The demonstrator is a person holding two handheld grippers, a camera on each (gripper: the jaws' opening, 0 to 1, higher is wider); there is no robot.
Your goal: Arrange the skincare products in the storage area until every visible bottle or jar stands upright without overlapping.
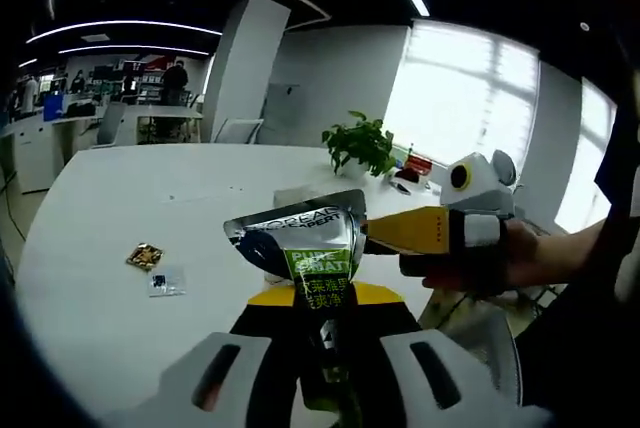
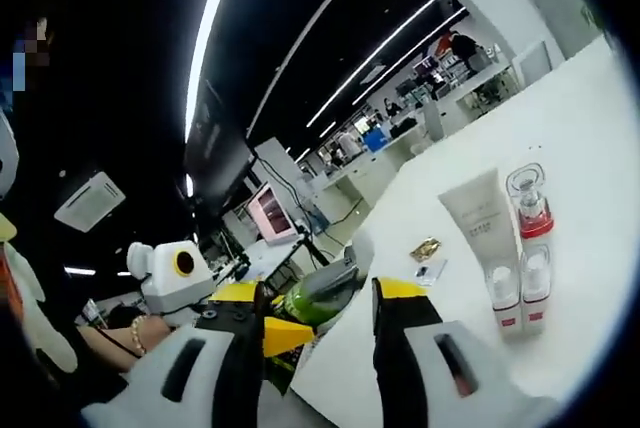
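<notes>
Clamped between the left gripper's [image 1: 322, 310] jaws, a silver-and-green plastic tube [image 1: 305, 248] hangs above the white table [image 1: 120, 238]. Right gripper [image 2: 318, 316] gapes apart beside it, holding nothing; white tubes [image 2: 485, 223] stand farther off.

Handheld left gripper [image 1: 322, 323] and right gripper [image 2: 320, 313]: black jaws with yellow tips, light grey slotted plastic bodies; operator's hand [image 1: 470, 258] in a black fingerless glove, beaded bracelet [image 2: 137, 333] on other wrist.

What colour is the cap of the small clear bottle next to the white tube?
Red. The bottle stands beside the white tube, best seen in the right gripper view.
</notes>
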